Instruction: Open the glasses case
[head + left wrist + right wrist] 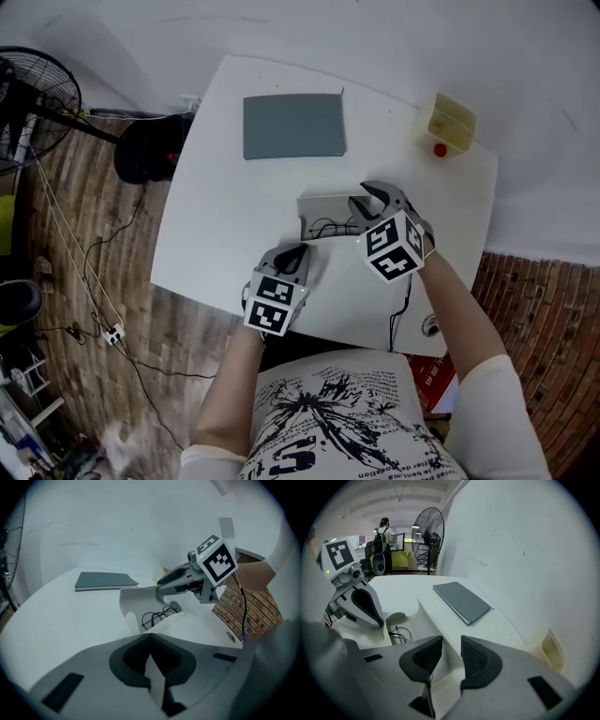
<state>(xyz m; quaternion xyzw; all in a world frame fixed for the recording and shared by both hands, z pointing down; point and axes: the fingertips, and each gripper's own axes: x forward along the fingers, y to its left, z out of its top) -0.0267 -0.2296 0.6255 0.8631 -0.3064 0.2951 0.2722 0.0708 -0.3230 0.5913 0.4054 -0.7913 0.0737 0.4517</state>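
Near the middle of the table (216, 244): the case (323, 208). Lies open, lid (138, 597) raised on the far side, glasses (330, 226) with thin dark frames resting inside.

From the near side: the left gripper (150, 637). Tilts downward and pinches a thin white flap (156, 679) at the near edge of the case, jaws pressed together on it.

At the right end of the case, by the top edge of the lid: the right gripper (451, 639). Tilts downward too. Keeps a narrow gap between the jaws, with both ribbed pads (474, 656) bare and nothing clamped. Shows the white of the lid behind that gap. Touching the lid or just clear of it: cannot tell from any view.

Farther back on the table, well apart from the case: a grey notebook (293, 126), lying flat and closed. At the far right corner: a yellow holder (451, 120), with a small red thing (440, 150) just beside it on the near side.

Off the table, to the left: a fan (33, 98) on the brick-patterned floor (122, 356), with cables trailing across it. Deep in the room, past the fan in the right gripper view: a person (383, 531), standing.
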